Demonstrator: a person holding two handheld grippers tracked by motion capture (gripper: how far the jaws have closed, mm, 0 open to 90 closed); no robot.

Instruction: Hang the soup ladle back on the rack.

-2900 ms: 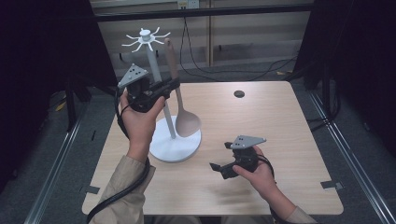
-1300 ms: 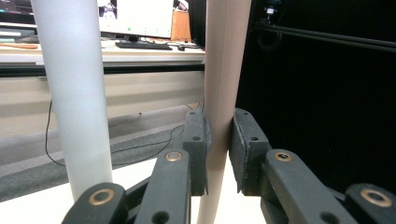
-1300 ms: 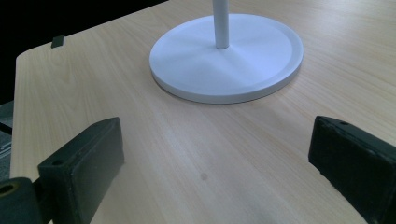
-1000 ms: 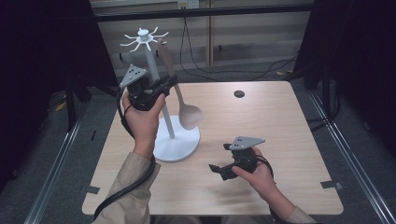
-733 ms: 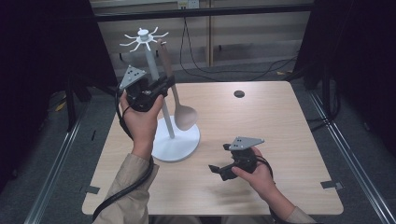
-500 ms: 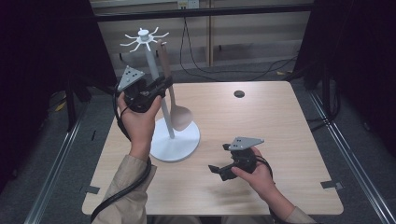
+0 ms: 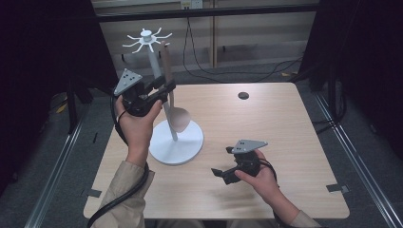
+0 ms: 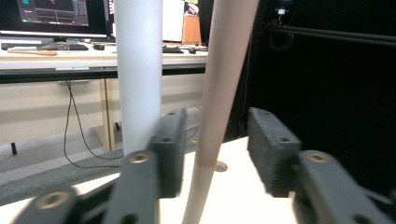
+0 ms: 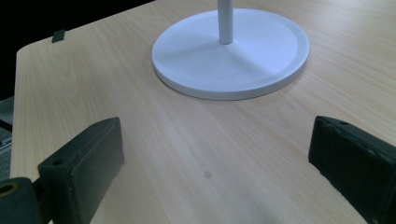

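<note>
on the table (image 7: 285,128) we see the white stand (image 7: 176,142) ahead of our right gripper (image 7: 228,173), jaws wide apart. the wooden spoon (image 7: 178,118) stands between our left gripper (image 7: 164,90) jaws, parted, not clamped.

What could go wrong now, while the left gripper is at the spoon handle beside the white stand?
1. The left gripper has its jaws apart around the spoon handle, with a gap on one side. If nothing else supports the spoon, it may slip or swing.
2. The stand's pole is right beside one jaw, so a sideways move could push the stand.
3. The right gripper rests open on the table, too far away to steady the base quickly.
</note>
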